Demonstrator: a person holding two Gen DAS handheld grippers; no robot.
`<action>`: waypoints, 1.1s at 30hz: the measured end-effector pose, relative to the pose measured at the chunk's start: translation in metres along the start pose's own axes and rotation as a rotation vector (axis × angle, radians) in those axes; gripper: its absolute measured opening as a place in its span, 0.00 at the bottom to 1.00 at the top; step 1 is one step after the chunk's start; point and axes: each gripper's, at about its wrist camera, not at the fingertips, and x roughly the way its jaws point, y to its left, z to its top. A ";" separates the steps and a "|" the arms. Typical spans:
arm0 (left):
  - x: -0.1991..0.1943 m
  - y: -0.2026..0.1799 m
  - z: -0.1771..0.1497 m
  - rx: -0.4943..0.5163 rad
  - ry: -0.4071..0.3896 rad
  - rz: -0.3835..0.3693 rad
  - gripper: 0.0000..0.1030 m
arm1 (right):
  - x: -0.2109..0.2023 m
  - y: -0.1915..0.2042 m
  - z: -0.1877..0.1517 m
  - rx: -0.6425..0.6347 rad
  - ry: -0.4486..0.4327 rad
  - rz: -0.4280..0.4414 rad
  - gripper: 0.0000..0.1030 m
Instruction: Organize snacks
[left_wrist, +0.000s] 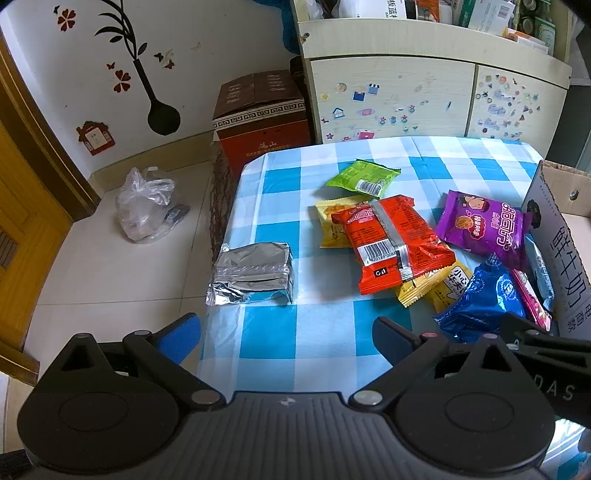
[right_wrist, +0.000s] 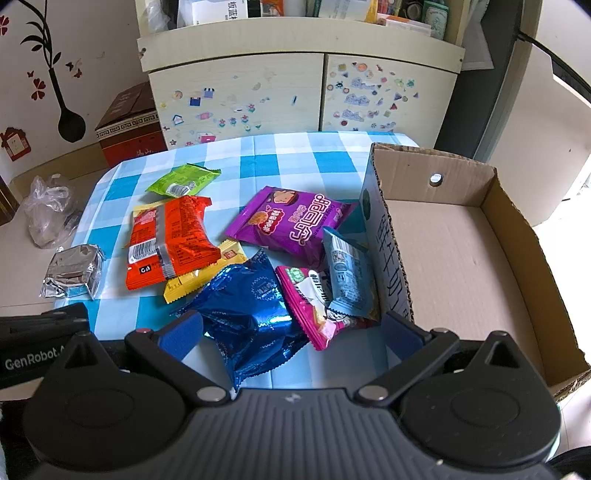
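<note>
Nothing had been sorted yet: the brown cardboard box (right_wrist: 461, 258) was seen empty, all foil snack packets (right_wrist: 243, 306) left scattered on the blue-checked tabletop (left_wrist: 295, 332) beside it. Left gripper (left_wrist: 288, 332) and right gripper (right_wrist: 291, 332) were held apart, nothing gripped.

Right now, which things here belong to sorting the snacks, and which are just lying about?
For the job:
cardboard box
red packet
purple packet
dark blue packet
green packet
silver packet
pink packet
light blue packet
yellow packets

Just lying about:
plastic bag on the floor
red carton
cupboard with stickers
</note>
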 end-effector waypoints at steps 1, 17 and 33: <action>0.000 0.000 0.000 0.000 0.000 0.000 0.98 | 0.000 0.000 0.000 0.000 0.000 0.000 0.99; 0.000 0.001 0.000 0.001 0.002 0.000 0.97 | -0.001 0.001 0.000 -0.009 -0.005 -0.005 0.99; -0.003 -0.002 -0.002 0.001 0.009 0.001 0.97 | -0.002 -0.002 0.000 -0.011 -0.011 -0.004 0.99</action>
